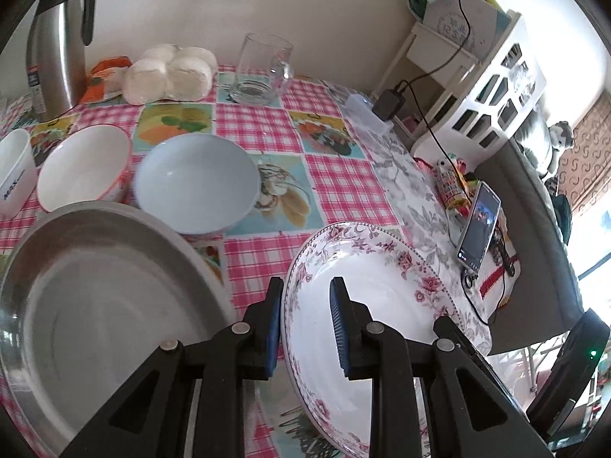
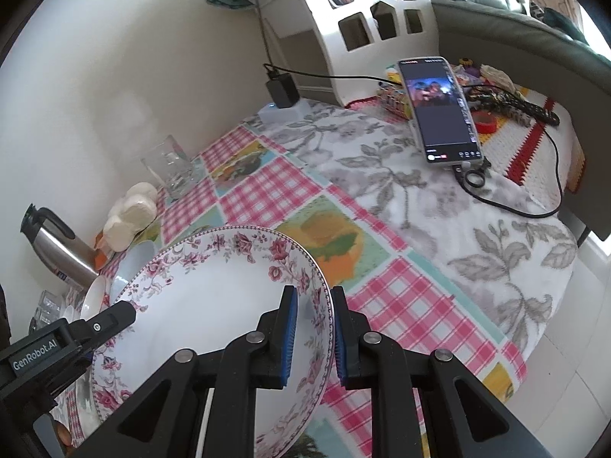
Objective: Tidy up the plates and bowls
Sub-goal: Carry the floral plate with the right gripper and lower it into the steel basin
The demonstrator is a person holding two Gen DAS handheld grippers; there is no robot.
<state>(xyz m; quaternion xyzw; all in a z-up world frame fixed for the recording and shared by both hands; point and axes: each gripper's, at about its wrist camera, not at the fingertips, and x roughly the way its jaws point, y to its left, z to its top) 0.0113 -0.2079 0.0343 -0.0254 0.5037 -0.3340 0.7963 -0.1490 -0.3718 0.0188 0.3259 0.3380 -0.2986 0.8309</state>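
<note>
A deep white plate with a pink floral rim (image 1: pixel 385 286) hangs tilted above the checked tablecloth, held from both sides. My left gripper (image 1: pixel 305 305) is shut on its left rim. On the opposite rim my right gripper (image 2: pixel 313 305) is shut too, the plate (image 2: pixel 214 297) filling the view's lower left. The left gripper's finger (image 2: pixel 122 313) shows at the plate's far edge. A wide metal dish (image 1: pixel 95 286) lies to the left. Behind it stand a pale blue bowl (image 1: pixel 194 179), a white bowl with a red rim (image 1: pixel 80 168) and a white printed bowl (image 1: pixel 11 175).
A glass mug (image 1: pixel 263 72), a bag of white buns (image 1: pixel 168 72) and a steel thermos (image 1: pixel 57 49) line the wall. A phone (image 2: pixel 439 110) leans at the table's right end with a charging cable (image 2: pixel 550 175). A white storage rack (image 2: pixel 366 19) stands behind it.
</note>
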